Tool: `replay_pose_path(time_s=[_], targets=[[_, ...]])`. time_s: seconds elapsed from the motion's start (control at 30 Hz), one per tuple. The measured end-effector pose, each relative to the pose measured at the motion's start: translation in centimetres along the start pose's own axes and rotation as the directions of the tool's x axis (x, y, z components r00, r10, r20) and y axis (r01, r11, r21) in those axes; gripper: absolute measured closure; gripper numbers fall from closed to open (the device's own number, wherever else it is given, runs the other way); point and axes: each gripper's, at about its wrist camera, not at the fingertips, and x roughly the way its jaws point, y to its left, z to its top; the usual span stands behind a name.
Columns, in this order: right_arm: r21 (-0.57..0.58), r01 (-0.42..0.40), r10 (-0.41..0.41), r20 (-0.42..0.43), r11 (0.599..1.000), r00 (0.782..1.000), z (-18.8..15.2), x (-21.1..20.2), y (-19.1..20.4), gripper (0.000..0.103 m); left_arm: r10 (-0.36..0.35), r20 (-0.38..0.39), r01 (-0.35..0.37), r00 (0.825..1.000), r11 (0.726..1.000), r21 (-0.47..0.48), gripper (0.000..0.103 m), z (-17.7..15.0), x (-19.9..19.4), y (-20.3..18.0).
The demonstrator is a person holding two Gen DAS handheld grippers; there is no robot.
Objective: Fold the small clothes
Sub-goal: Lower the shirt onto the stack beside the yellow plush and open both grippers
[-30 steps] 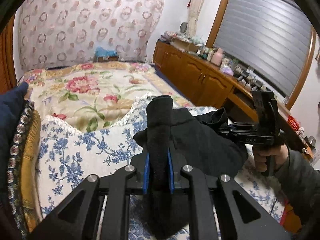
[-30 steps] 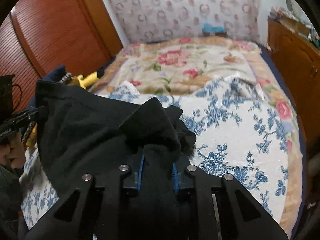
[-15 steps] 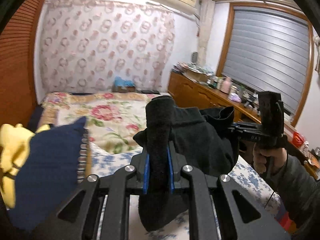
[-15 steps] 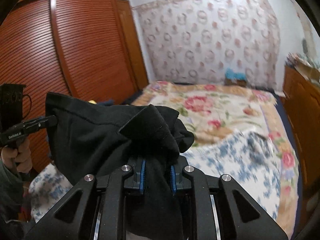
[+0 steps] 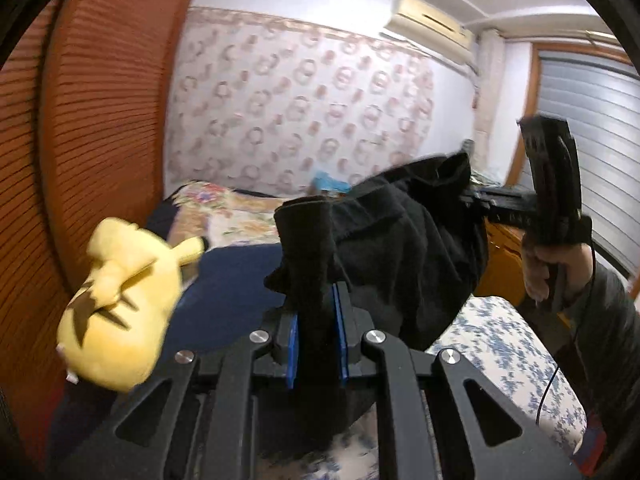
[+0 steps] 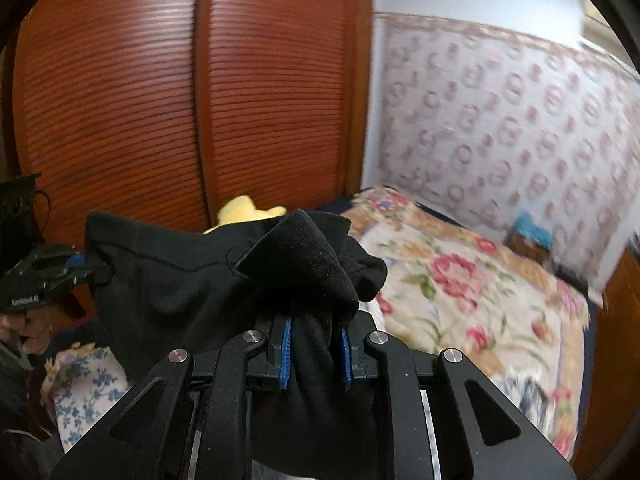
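A small black garment (image 5: 400, 248) hangs in the air between both grippers, lifted off the bed. My left gripper (image 5: 316, 344) is shut on one bunched end of it, cloth standing up between the blue pads. In the right wrist view the same black garment (image 6: 192, 280) stretches leftward, and my right gripper (image 6: 314, 356) is shut on its other end. The right gripper (image 5: 476, 200) also shows in the left wrist view, held by a hand (image 5: 560, 268). At the left edge of the right wrist view the left gripper (image 6: 86, 262) pinches the cloth's far corner.
A yellow plush toy (image 5: 120, 304) lies on a dark blue cushion (image 5: 228, 280) close by on the left. A red-brown slatted wardrobe (image 6: 180, 100) stands behind. The bed has a floral cover (image 6: 460, 292) and a blue-and-white cloth (image 5: 508, 344). A wooden dresser (image 5: 504, 252) runs along the right.
Both grippers rose and swung left with the garment, lifting it clear of the bed. The views now face the wardrobe and the yellow plush toy; both grips held.
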Motion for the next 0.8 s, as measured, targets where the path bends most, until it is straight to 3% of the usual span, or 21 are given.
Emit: replay_pose_path(time_s=[0.23, 0.5, 0.53, 0.6, 0.63, 0.8], targets=[[-0.169, -0.04, 0.026, -0.087, 0.985, 0.996, 4.5, 9.7, 5.7, 0.087, 0.081, -0.05, -0.085, 0.995, 0.993, -0.081, 0.09, -3.2, 1.2, 4.6], [-0.117, -0.077, 0.064, -0.113, 0.99, 0.992, 5.6, 17.9, 7.3, 0.085, 0.128, -0.098, -0.137, 0.987, 0.987, -0.089, 0.089, -5.5, 2.3, 6.0], [-0.09, -0.065, 0.055, -0.11, 0.994, 0.992, 5.8, 18.4, 7.1, 0.08, 0.13, -0.103, -0.139, 0.986, 0.986, -0.094, 0.089, -5.7, 2.5, 6.2], [-0.054, -0.021, 0.016, -0.099, 0.998, 0.995, 5.6, 18.3, 6.4, 0.059, 0.131, -0.107, -0.141, 0.986, 0.985, -0.098, 0.088, -5.9, 1.9, 5.7], [-0.054, -0.017, 0.012, -0.098, 0.998, 0.995, 5.6, 18.3, 6.4, 0.042, 0.134, -0.105, -0.144, 0.985, 0.985, -0.095, 0.088, -6.0, 1.9, 5.7], [-0.051, 0.02, -0.024, -0.072, 0.999, 0.997, 3.9, 16.4, 6.3, 0.038, 0.172, -0.063, -0.176, 0.983, 0.982, -0.067, 0.081, -5.7, 0.5, 5.0]])
